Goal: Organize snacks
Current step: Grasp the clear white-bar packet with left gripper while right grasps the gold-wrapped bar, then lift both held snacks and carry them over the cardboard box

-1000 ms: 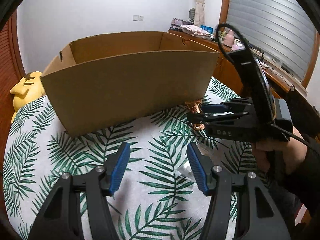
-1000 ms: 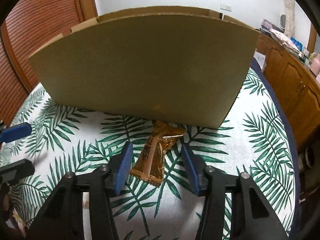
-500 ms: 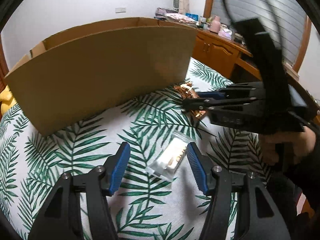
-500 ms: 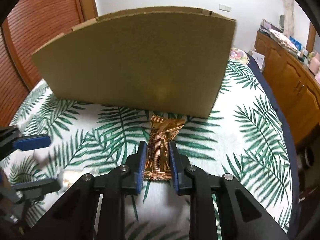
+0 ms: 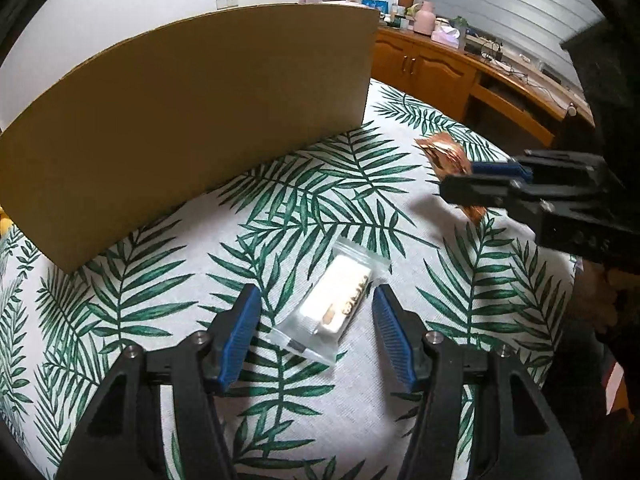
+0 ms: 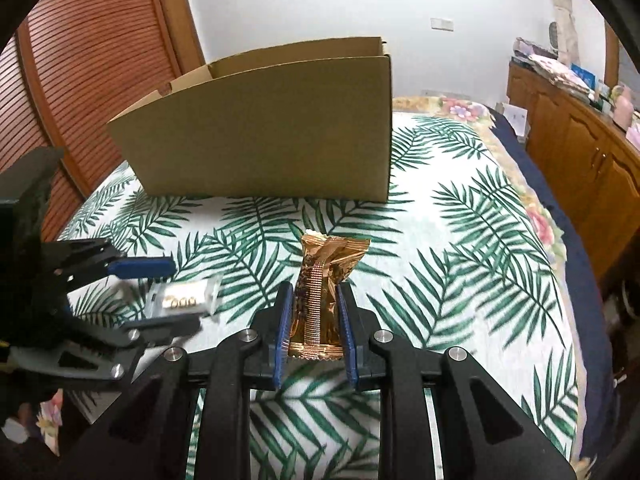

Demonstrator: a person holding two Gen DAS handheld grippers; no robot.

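A gold-brown snack packet (image 6: 326, 276) is lifted off the leaf-print cloth, pinched between the blue pads of my right gripper (image 6: 312, 312), which is shut on it. From the left wrist view the same packet (image 5: 444, 154) sticks out of the right gripper (image 5: 476, 180) at the right. A clear packet with a white snack (image 5: 336, 300) lies flat on the cloth. My left gripper (image 5: 316, 312) is open around it, one pad on each side, not touching. The open cardboard box (image 6: 272, 128) stands behind on the bed.
The leaf-print cloth (image 5: 360, 184) covers a bed. A wooden sideboard (image 6: 580, 128) with clutter runs along the right, and a slatted wooden door (image 6: 92, 60) is at the left. A hand (image 5: 600, 288) holds the right gripper's handle.
The right gripper shut on the gold packet and lifted it back from the box. The left gripper swung right and lower, bringing the clear packet between its open fingers.
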